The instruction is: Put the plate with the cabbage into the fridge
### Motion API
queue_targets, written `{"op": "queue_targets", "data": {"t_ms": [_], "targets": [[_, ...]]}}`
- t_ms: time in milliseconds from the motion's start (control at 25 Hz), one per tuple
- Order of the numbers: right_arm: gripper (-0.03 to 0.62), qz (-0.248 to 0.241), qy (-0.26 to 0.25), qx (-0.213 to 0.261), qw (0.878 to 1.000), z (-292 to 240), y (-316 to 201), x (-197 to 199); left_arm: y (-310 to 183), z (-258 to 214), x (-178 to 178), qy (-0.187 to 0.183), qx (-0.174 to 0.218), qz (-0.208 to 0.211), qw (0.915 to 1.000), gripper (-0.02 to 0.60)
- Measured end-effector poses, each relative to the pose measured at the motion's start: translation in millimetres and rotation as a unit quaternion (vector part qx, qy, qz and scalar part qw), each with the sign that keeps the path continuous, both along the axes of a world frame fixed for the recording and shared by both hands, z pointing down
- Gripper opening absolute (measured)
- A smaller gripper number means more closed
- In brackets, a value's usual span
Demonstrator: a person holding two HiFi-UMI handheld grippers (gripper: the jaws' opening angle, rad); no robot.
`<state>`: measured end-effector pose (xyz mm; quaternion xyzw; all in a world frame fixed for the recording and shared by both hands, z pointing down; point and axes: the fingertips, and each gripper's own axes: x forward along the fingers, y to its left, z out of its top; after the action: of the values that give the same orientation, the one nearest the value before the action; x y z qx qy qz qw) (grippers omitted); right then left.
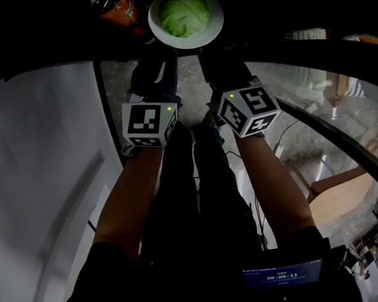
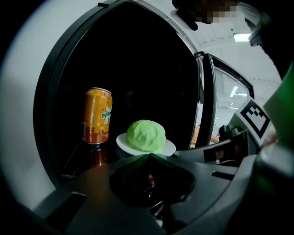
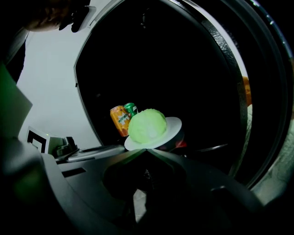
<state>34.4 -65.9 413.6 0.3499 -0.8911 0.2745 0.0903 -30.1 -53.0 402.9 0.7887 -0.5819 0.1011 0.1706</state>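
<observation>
A white plate (image 1: 212,28) carrying a pale green cabbage (image 1: 185,13) sits on a dark shelf inside the open fridge, at the top of the head view. Both grippers point at it from just below. My left gripper (image 1: 162,52) is near the plate's lower left rim, and my right gripper (image 1: 210,52) is near its lower right rim. In the left gripper view the plate (image 2: 169,148) and cabbage (image 2: 145,136) lie just beyond the shut jaw tips of the gripper (image 2: 149,155). The right gripper view shows the plate (image 3: 173,125) beyond that gripper (image 3: 147,150), whose jaws are also shut and hold nothing.
An orange soda can (image 1: 116,7) stands left of the plate on the same shelf, with a green can (image 3: 131,109) behind it. The white fridge door (image 1: 46,166) hangs open at the left. A glass-fronted door (image 1: 329,102) curves at the right, above a wooden stool (image 1: 341,196).
</observation>
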Motion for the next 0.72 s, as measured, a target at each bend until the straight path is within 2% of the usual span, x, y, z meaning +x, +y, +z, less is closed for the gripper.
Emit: {"op": "queue_targets", "data": {"t_ms": [720], "targets": [[0.005,0.002,0.003,0.000,1.000,-2.6,-4.0,3.6,-0.6,-1.4,-3.5,0.007,-0.011,-0.004,0.9999,0.002]]}}
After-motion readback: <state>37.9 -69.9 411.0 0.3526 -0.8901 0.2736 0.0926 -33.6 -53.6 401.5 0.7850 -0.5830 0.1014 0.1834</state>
